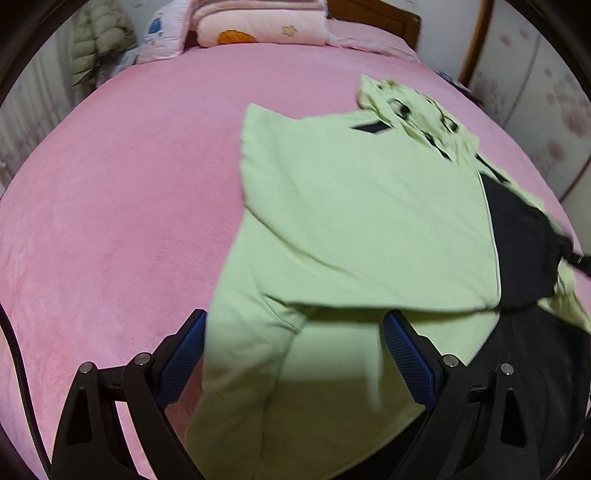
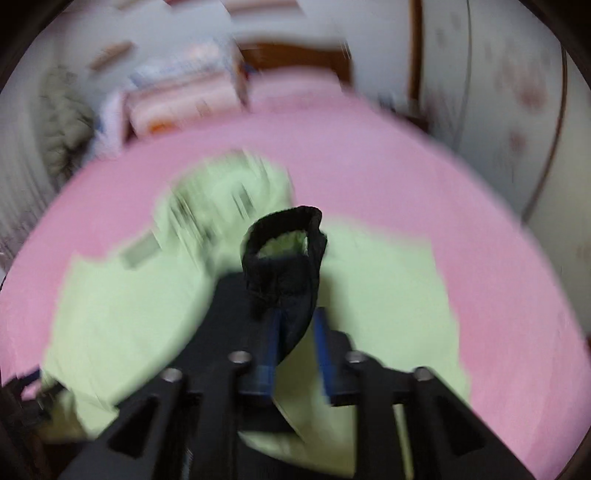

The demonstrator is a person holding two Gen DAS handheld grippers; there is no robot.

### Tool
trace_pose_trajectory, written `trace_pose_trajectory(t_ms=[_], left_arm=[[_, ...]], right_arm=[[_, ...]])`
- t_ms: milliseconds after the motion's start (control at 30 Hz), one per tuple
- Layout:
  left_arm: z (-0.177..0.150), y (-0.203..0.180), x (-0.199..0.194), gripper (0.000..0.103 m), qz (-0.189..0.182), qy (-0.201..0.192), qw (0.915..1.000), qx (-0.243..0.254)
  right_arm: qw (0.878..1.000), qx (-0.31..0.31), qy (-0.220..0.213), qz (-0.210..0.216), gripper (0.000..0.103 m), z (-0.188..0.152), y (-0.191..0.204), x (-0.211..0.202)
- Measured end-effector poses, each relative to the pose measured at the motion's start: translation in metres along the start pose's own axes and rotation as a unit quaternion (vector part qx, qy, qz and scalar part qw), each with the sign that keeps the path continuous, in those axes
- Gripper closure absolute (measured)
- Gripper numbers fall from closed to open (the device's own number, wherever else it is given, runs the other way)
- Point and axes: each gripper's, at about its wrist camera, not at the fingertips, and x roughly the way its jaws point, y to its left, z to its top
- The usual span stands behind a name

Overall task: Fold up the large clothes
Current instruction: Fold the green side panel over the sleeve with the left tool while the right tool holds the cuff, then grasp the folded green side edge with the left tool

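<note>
A light green top with black panels (image 1: 351,221) lies partly folded on the pink bed (image 1: 110,203), its printed hood (image 1: 413,110) at the far end. My left gripper (image 1: 293,315) is open wide over the near hem, and green cloth hangs loose between its blue pads without being pinched. In the blurred right wrist view the same green top (image 2: 129,314) spreads below. My right gripper (image 2: 297,313) stands narrow, shut on the black sleeve cuff (image 2: 284,251), which sticks up above the fingertips as a loop.
Folded pink and white quilts (image 1: 258,26) are stacked at the head of the bed against a brown headboard (image 1: 373,14). A padded jacket (image 1: 99,40) hangs at the far left. A flowered wall panel (image 1: 546,110) borders the bed's right side.
</note>
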Motion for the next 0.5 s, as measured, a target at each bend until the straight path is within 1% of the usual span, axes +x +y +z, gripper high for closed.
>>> trace_pose_trajectory(t_ms=[33,100,167,200,233,267,367,467,500], left_arm=[[-0.001,-0.001,-0.004,0.01,-0.005,0.002,1.0,0.008],[-0.001,0.001,-0.015,0.01,-0.025,0.007,0.9995,0.018],[0.003,0.006,-0.025,0.01,-0.047,0.005,0.9988,0.017],[0.01,0.011,-0.032,0.01,-0.062,0.002,0.998,0.011],[0.017,0.015,-0.036,0.01,-0.07,-0.002,0.9975,0.006],[0.028,0.017,-0.039,0.01,-0.076,-0.008,0.9971,0.0],[0.059,0.021,-0.032,0.01,-0.062,-0.021,0.9978,-0.014],[0.091,0.021,-0.005,0.01,-0.03,-0.021,0.9992,-0.017],[0.102,0.022,0.012,0.01,-0.014,-0.009,0.9997,-0.018]], right_arm=[[0.999,0.027,0.027,0.01,0.078,-0.011,-0.018,0.007],[0.996,0.066,0.04,0.05,0.078,-0.022,-0.04,0.004],[0.992,0.096,0.034,0.078,0.07,-0.023,-0.059,-0.004],[0.991,0.102,0.029,0.085,0.062,-0.022,-0.064,-0.009],[0.99,0.105,0.023,0.094,0.057,-0.018,-0.068,-0.012],[0.989,0.104,0.016,0.099,0.056,-0.013,-0.07,-0.014],[0.991,0.085,0.013,0.102,0.055,0.014,-0.066,-0.003],[0.992,0.058,0.025,0.106,0.055,0.036,-0.058,0.021],[0.993,0.053,0.036,0.102,0.055,0.043,-0.054,0.034]])
